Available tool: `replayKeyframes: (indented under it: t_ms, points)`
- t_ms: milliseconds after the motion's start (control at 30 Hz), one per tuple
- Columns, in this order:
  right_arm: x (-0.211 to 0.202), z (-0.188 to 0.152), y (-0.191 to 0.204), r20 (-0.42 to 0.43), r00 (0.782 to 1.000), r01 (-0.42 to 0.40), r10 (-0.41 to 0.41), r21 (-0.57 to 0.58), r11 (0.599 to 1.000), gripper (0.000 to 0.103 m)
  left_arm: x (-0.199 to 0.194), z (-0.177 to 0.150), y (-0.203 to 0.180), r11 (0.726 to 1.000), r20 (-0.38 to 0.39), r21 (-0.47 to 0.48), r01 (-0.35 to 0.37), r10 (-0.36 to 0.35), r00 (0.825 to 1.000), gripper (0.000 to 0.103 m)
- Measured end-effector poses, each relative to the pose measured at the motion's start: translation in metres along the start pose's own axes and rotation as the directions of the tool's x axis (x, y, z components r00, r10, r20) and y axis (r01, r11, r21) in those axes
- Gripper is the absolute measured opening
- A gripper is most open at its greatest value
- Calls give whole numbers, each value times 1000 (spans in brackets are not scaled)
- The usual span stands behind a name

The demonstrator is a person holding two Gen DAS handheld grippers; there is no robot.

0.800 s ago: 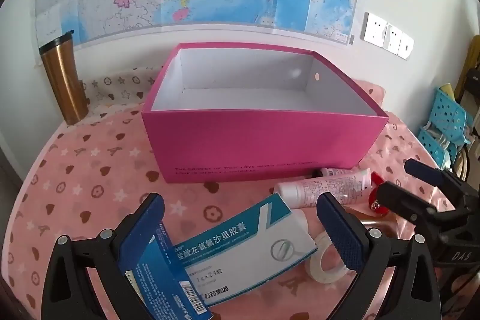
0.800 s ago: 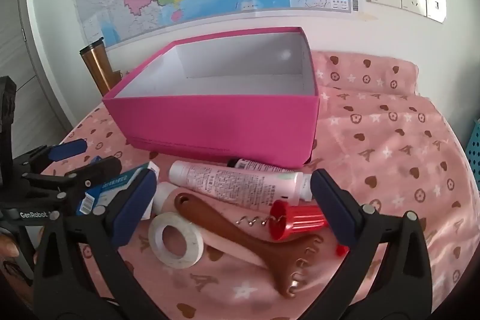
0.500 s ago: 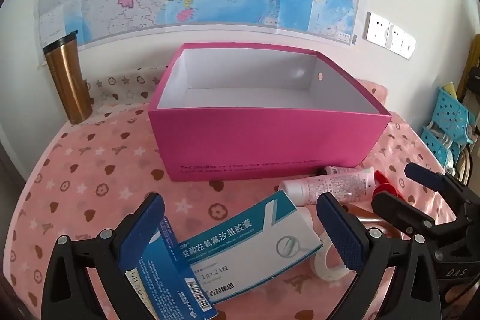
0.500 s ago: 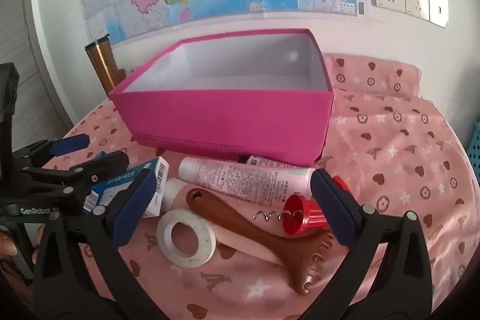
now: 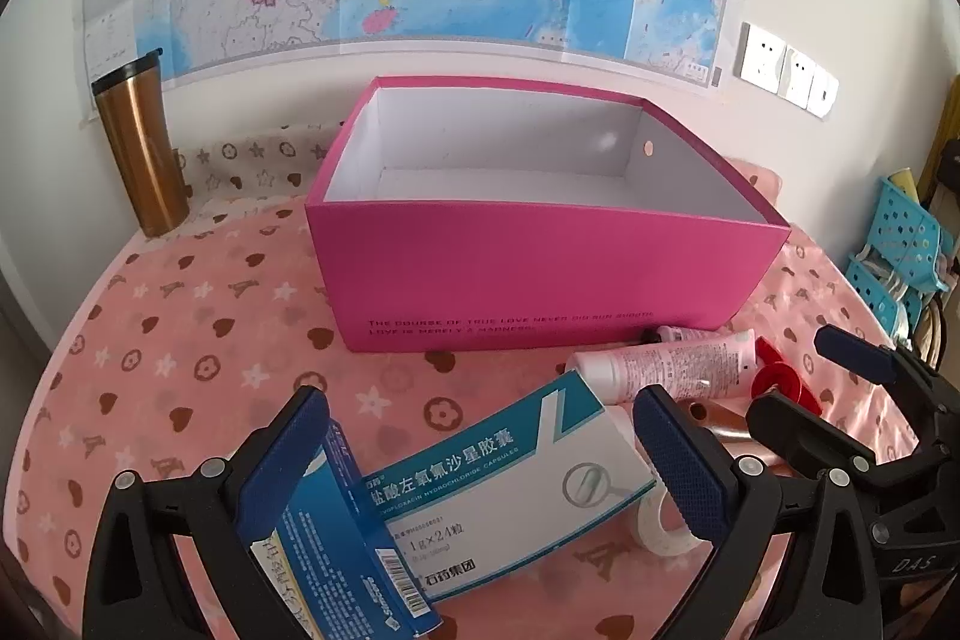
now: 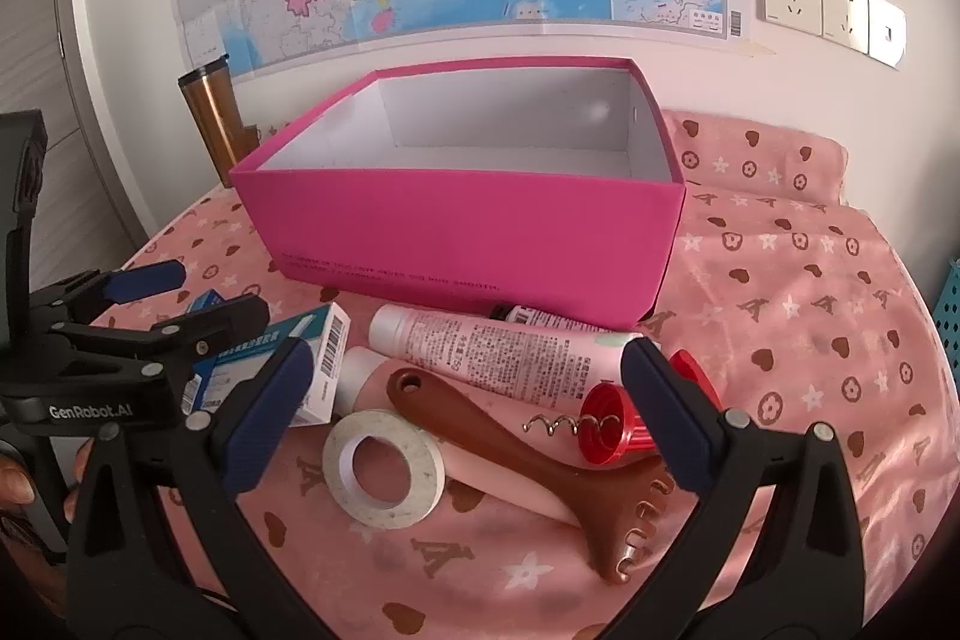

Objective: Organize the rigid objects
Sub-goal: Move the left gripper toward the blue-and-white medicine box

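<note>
Pink cloth printed with hearts and stars covers the table (image 6: 810,316), and every loose item lies on it in a tight cluster just in front of the pink box (image 6: 468,238), which stands open and, as far as both views show, holds nothing. The left gripper (image 5: 480,454) hangs with its jaws spread wide over the white-and-blue medicine carton (image 5: 498,484), gripping nothing; a second, darker blue carton (image 5: 336,538) leans against its left jaw. The right gripper (image 6: 468,400) is equally wide and empty above the tape roll (image 6: 384,466), the brown wooden massager (image 6: 516,448), the red corkscrew (image 6: 606,430) and the pink tube (image 6: 498,349). Crowding looks like the main risk: the massager's handle passes under the corkscrew and lies just beside the tube, so closing on one would likely nudge or drag a neighbour. On the left, the leaning carton could be caught along with the flat one, or knocked over. The two grippers sit near each other, so reaching together may make them collide. A thin carton pinched at a corner could swivel and drop short of the box wall.
</note>
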State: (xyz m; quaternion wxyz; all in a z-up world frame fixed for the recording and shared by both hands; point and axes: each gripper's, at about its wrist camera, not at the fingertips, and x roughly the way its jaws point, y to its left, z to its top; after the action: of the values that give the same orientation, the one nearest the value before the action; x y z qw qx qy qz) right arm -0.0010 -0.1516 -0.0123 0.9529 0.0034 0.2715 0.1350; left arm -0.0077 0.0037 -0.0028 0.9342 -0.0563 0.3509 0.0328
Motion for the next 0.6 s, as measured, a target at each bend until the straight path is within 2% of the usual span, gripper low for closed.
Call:
replayKeyframes:
  t_ms: [600]
  points:
    - [-3, -3, 3, 11, 1000, -16, 16, 3, 1000, 103, 0, -3, -3, 1000, -1, 0, 3, -3, 1000, 103]
